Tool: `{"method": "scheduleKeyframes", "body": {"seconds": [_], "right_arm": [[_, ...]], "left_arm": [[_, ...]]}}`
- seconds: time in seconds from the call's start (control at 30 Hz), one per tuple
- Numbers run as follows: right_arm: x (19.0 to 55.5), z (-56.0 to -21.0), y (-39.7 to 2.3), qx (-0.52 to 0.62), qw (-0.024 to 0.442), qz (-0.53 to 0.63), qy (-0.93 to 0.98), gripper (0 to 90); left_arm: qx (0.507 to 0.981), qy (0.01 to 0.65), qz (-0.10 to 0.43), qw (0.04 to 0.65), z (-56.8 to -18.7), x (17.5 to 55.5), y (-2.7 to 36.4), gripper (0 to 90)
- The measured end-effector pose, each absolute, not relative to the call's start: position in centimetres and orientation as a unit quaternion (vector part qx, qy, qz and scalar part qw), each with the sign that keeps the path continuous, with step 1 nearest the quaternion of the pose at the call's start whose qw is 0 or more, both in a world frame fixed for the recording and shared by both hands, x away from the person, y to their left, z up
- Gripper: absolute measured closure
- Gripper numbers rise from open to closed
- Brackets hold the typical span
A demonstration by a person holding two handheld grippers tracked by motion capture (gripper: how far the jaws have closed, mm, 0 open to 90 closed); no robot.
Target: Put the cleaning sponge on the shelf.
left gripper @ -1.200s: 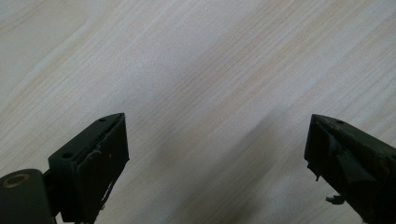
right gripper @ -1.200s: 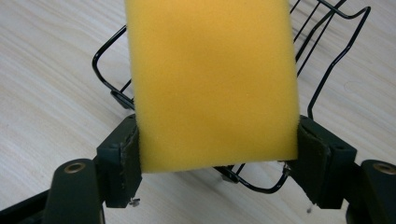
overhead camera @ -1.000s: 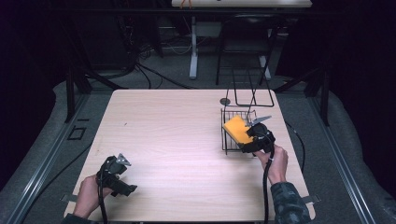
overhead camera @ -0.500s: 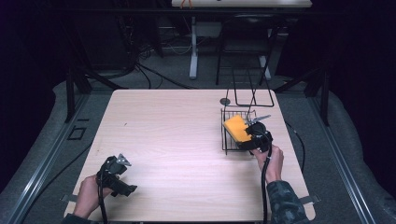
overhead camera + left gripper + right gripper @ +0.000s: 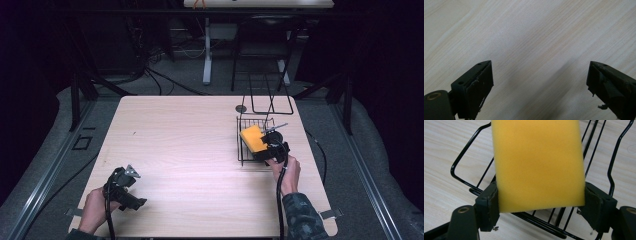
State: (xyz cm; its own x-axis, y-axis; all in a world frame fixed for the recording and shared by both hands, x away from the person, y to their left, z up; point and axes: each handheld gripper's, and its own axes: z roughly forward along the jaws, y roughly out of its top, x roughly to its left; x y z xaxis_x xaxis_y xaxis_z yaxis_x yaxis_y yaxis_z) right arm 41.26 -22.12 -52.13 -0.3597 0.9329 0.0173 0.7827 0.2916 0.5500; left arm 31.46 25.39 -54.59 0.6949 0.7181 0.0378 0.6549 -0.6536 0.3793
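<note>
Right claw clamped on yellow sponge over wire basket (soft, light, squashes; grip by side edges); left claw apart above tabletop

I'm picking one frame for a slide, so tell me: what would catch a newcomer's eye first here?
The bright yellow sponge stands out at once, held between the jaws of the right claw over the black wire basket at the table's right side. Next comes the left claw, open above bare wood near the front left corner of the pale wooden table.
</note>
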Motion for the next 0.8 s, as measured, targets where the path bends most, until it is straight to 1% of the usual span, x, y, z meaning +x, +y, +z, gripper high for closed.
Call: {"method": "scheduleKeyframes", "body": {"seconds": [0.8], "right_arm": [[41.41,-52.39,-21.85,0.562,0.157,0.221,0.782,20.2]], "left_arm": [[0.904,0.380,0.092,0.170,-54.57,31.40,25.47,7.1]]}}
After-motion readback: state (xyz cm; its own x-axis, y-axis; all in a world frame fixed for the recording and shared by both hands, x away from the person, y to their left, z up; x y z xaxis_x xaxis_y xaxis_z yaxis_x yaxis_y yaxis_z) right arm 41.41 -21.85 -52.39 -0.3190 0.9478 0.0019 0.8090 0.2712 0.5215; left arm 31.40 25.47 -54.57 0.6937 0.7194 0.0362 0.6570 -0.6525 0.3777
